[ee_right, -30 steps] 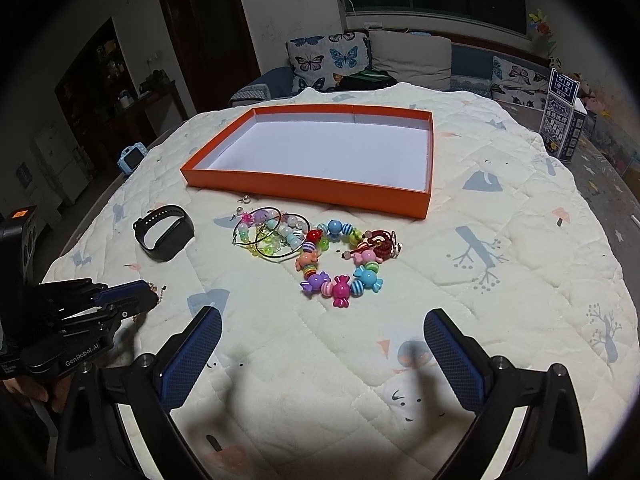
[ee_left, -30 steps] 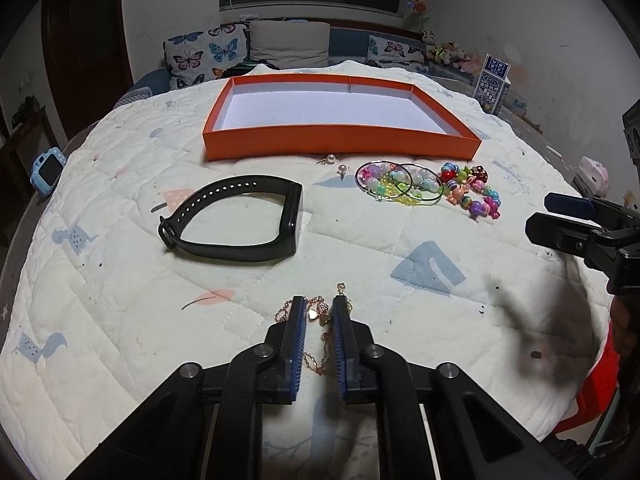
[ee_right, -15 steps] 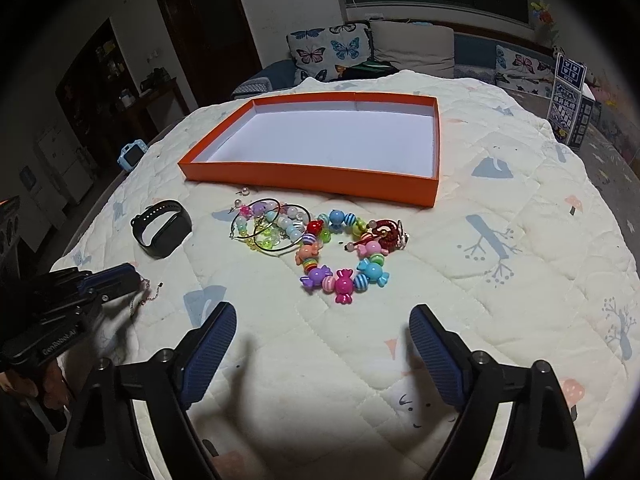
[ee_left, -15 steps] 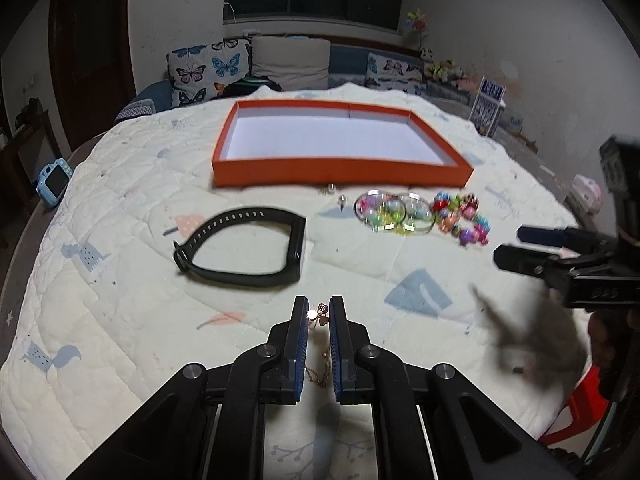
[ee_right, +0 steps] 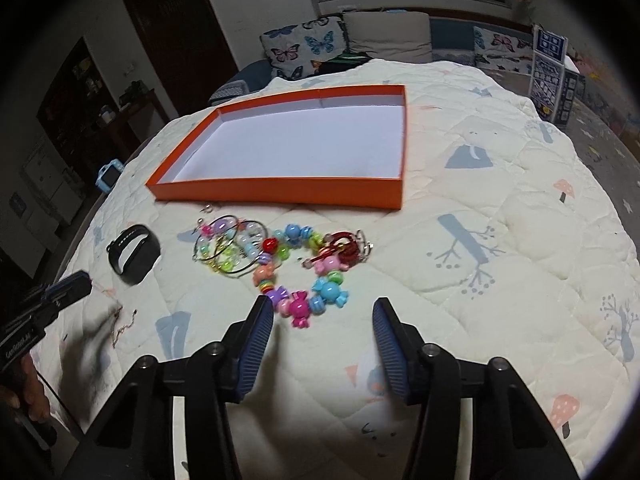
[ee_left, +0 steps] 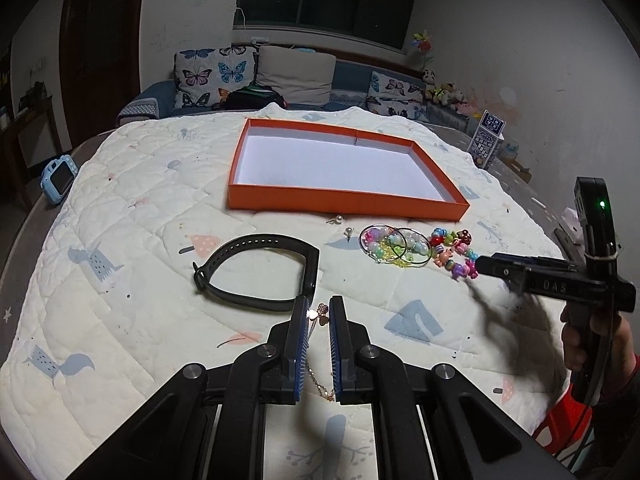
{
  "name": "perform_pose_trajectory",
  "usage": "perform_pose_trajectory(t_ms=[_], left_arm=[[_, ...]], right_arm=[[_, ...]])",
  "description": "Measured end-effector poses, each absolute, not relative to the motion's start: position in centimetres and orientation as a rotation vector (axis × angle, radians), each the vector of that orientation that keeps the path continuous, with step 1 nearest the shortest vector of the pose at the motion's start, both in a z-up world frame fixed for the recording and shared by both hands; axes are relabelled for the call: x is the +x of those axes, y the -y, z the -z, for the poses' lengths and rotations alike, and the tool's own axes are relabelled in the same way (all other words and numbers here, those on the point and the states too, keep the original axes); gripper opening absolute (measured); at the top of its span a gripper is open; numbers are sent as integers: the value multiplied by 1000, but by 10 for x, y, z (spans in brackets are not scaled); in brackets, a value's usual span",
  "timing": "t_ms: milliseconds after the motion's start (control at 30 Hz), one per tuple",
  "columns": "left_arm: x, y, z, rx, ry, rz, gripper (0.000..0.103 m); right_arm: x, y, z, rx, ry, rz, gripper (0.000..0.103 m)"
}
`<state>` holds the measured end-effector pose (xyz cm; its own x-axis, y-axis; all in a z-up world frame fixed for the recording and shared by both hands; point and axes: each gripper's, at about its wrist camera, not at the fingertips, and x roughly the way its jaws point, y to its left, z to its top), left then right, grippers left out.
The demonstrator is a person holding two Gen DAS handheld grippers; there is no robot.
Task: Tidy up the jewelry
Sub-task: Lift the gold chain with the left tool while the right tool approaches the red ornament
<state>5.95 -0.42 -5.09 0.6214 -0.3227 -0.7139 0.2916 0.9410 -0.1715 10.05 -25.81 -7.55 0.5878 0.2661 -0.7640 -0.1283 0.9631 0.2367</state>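
My left gripper [ee_left: 319, 312] is shut on a thin rose-gold chain bracelet [ee_left: 320, 376], lifted above the quilt; the chain dangles below the fingers, also in the right wrist view [ee_right: 120, 322]. An empty orange tray [ee_left: 344, 202] lies at the far middle. A black smart band [ee_left: 260, 272] lies just ahead of the left gripper. Clear bead hoops [ee_left: 394, 246] and a candy-bead bracelet [ee_right: 300, 276] lie near the tray's front. My right gripper [ee_right: 322, 320] is open, low over the candy-bead bracelet.
Two small pearl earrings [ee_left: 340, 225] lie by the tray's front wall. A red trinket with a key ring [ee_right: 346, 250] sits beside the candy beads. A blue toy camera [ee_left: 58, 176] lies at the bed's left edge. A patterned box [ee_left: 488, 144] stands far right.
My left gripper has risen with the chain, pulling it off the quilt. My right gripper has moved forward and down toward the candy beads, its fingers closer together than before.
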Motion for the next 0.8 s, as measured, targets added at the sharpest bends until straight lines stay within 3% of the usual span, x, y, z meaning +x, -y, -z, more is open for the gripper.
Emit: perform_pose_trajectory(t_ms=[267, 800], left_arm=[[64, 7, 56, -32, -839, 359, 10], [74, 10, 61, -21, -851, 363, 10]], right_arm=[[116, 256, 75, 173, -923, -226, 41], [140, 265, 77, 188, -909, -228, 41]])
